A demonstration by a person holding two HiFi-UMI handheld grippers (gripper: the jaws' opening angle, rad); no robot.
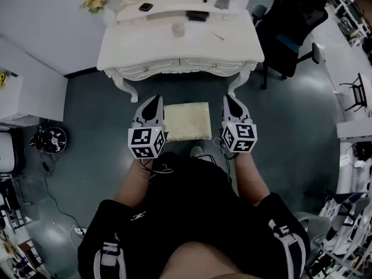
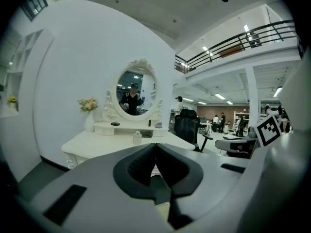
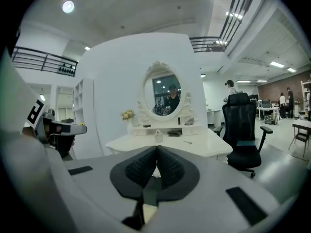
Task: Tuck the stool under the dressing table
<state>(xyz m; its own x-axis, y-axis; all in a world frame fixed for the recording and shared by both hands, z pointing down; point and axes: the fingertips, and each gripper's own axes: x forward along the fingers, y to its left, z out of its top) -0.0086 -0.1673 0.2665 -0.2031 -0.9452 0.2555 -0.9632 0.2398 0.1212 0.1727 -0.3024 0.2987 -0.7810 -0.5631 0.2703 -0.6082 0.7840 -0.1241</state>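
The stool (image 1: 186, 121), square with a cream cushion, stands on the dark floor just in front of the white dressing table (image 1: 116, 50). My left gripper (image 1: 156, 101) hovers at the stool's left edge, shut and holding nothing. Beside the stool's right edge is my right gripper (image 1: 228, 100), also shut and empty. Whether either touches the stool I cannot tell. In the left gripper view the shut left gripper (image 2: 155, 145) points at the dressing table (image 2: 97, 144) and its oval mirror (image 2: 136, 92). The right gripper (image 3: 156, 148) faces the same dressing table (image 3: 204, 147) in the right gripper view.
A black office chair (image 1: 293, 36) stands right of the table. Small items and a flower vase (image 1: 96, 0) sit on the tabletop. A white cabinet (image 1: 29, 95) and cables (image 1: 49, 141) lie at the left. Racks line the right edge (image 1: 354, 97).
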